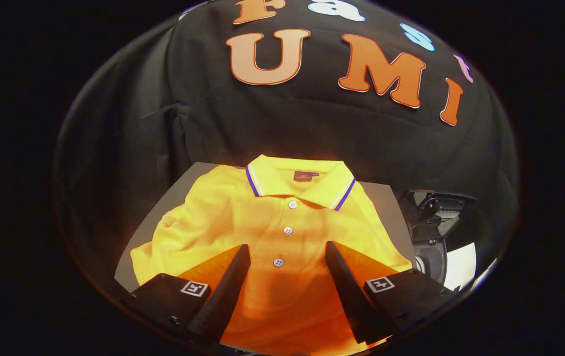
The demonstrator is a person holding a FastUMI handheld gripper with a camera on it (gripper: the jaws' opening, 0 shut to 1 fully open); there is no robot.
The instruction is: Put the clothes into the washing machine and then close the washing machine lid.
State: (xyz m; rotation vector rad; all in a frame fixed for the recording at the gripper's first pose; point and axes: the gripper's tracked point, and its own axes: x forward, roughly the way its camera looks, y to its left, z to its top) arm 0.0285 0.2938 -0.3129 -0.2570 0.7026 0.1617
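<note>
A yellow polo shirt (243, 217) lies folded on a grey board (386, 198), its collar edged with blue and white stripes and its button placket running toward me. My gripper (287, 246) hovers low over the shirt's front, open, with the placket and a button showing in the gap between the fingers. Nothing is held. To the right of the board stands the washing machine (433, 232), dark, with its lid raised and a pale round opening below it.
The black cloth wall rises right behind the board and wraps round to the left. The washing machine sits close against the board's right edge.
</note>
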